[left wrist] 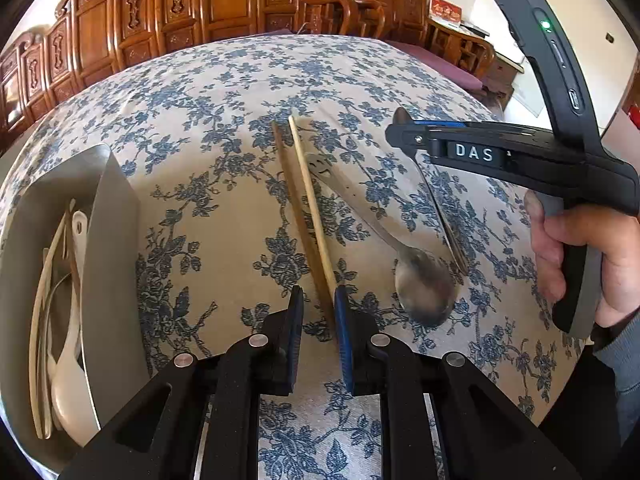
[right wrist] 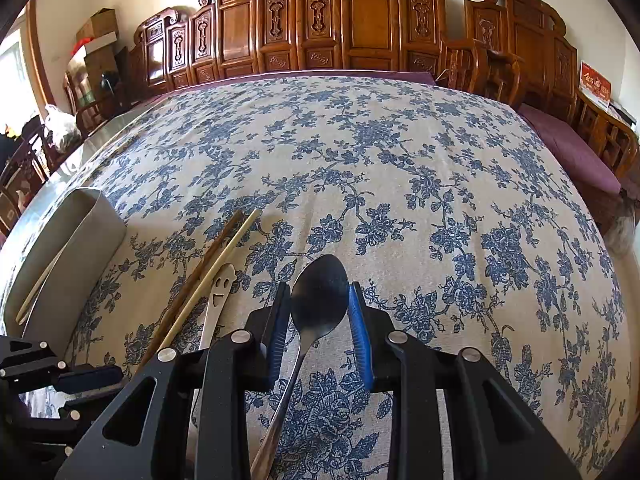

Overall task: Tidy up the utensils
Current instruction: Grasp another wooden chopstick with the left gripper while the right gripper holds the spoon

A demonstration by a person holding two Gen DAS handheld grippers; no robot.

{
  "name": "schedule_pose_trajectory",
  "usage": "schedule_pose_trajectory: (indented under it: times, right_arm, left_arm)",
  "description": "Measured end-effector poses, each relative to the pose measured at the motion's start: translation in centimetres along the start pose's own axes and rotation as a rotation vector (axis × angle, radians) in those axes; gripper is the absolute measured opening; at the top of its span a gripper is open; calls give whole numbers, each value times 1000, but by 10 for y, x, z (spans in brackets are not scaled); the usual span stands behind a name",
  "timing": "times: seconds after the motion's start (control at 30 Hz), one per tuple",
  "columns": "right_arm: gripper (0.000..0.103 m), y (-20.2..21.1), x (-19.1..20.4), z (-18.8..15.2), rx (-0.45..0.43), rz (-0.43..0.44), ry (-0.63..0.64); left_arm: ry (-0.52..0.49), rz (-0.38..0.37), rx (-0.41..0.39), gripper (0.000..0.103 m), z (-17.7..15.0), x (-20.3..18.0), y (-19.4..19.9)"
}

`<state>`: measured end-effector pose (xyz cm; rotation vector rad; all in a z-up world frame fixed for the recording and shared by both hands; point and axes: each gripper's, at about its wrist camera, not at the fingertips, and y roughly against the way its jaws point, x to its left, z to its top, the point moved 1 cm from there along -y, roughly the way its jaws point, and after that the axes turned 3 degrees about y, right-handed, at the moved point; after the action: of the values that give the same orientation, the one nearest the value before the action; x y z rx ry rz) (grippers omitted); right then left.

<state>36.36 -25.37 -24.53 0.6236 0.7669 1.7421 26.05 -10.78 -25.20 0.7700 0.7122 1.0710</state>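
Note:
Two chopsticks, one dark (left wrist: 294, 208) and one pale (left wrist: 310, 196), lie side by side on the floral tablecloth. My left gripper (left wrist: 318, 294) is open with its fingers on either side of their near ends. A metal spoon with a smiley handle (left wrist: 424, 290) lies just right of them. My right gripper (right wrist: 320, 292) is open around the bowl of a second metal spoon (right wrist: 318, 292), which lies on the cloth; it also shows in the left wrist view (left wrist: 404, 130).
A grey utensil tray (left wrist: 108, 264) stands at the left with white spoons and pale chopsticks inside; it also shows in the right wrist view (right wrist: 86, 240). Carved wooden furniture lines the far table edge.

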Motion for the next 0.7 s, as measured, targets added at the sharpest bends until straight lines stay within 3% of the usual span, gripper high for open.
schedule_pose_trajectory:
  times: [0.5, 0.6, 0.7]
  right_arm:
    - [32, -3, 5, 0, 5, 3, 9]
    - [32, -2, 5, 0, 4, 3, 10]
    - [32, -1, 4, 0, -2, 6, 11]
  left_arm:
    - [-24, 59, -3, 12, 2, -1, -5]
    - [-18, 65, -7, 5, 1, 1, -4]
    - [1, 45, -17, 4, 0, 6, 1]
